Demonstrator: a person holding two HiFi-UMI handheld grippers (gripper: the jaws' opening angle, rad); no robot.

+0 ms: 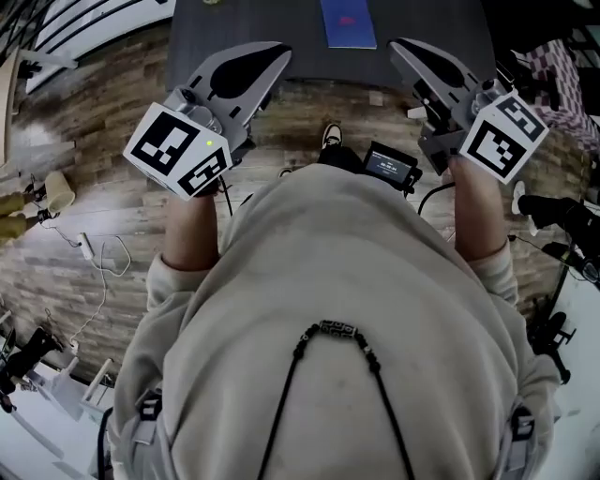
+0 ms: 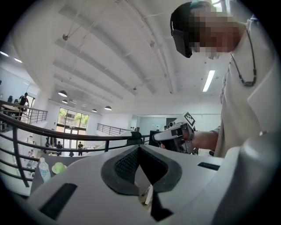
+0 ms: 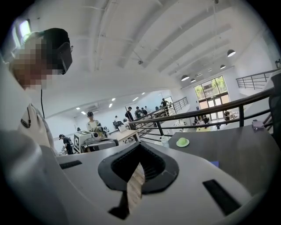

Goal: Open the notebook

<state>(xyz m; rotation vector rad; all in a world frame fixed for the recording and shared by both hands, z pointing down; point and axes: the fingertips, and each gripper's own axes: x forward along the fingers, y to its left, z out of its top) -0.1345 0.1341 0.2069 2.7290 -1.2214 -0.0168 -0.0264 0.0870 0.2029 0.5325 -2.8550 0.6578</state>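
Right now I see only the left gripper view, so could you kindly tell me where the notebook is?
Observer: In the head view the blue notebook lies closed on the dark table, straight ahead.
Operator: Is either gripper touching it?
Observer: No, the left gripper and the right gripper are both clear of it, one to each side.
Operator: Are the right one's jaws open?
Observer: No, its own view shows them together on nothing.
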